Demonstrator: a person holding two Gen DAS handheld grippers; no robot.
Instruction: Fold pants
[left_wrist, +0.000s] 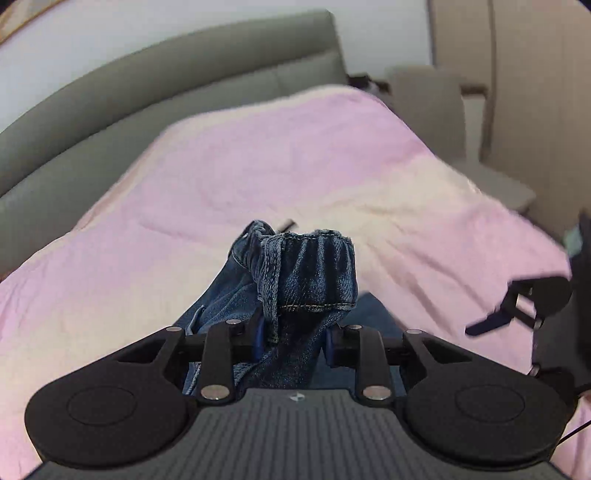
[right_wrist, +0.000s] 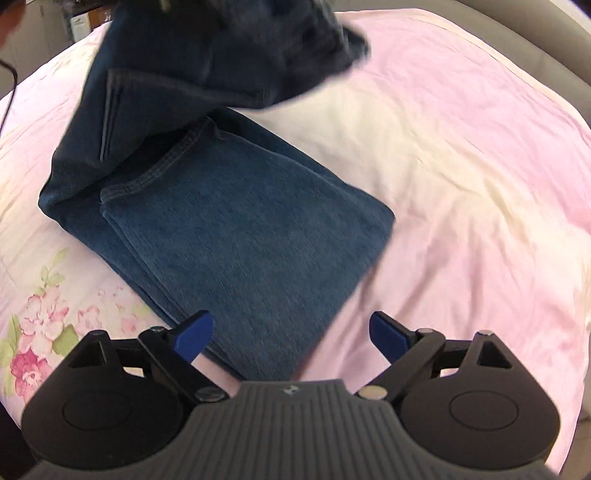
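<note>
Blue denim pants (right_wrist: 240, 229) lie partly folded on the pink bed cover (right_wrist: 461, 184). One end of them (right_wrist: 207, 55) is lifted and hangs blurred over the flat stack. In the left wrist view that bunched end with its stitched hem (left_wrist: 310, 269) sticks up between the pads, and my left gripper (left_wrist: 295, 336) is shut on it above the bed. My right gripper (right_wrist: 291, 328) is open over the near corner of the flat stack, its blue pads (right_wrist: 195, 332) wide apart and touching no cloth. The right gripper (left_wrist: 517, 306) also shows at the right edge of the left wrist view.
A grey padded headboard (left_wrist: 147, 92) runs along the far side of the bed. Beige furniture (left_wrist: 428, 96) stands past the bed's corner. The cover has a floral print (right_wrist: 37, 332) at its near left. A thin black cable (right_wrist: 7, 81) hangs at the left edge.
</note>
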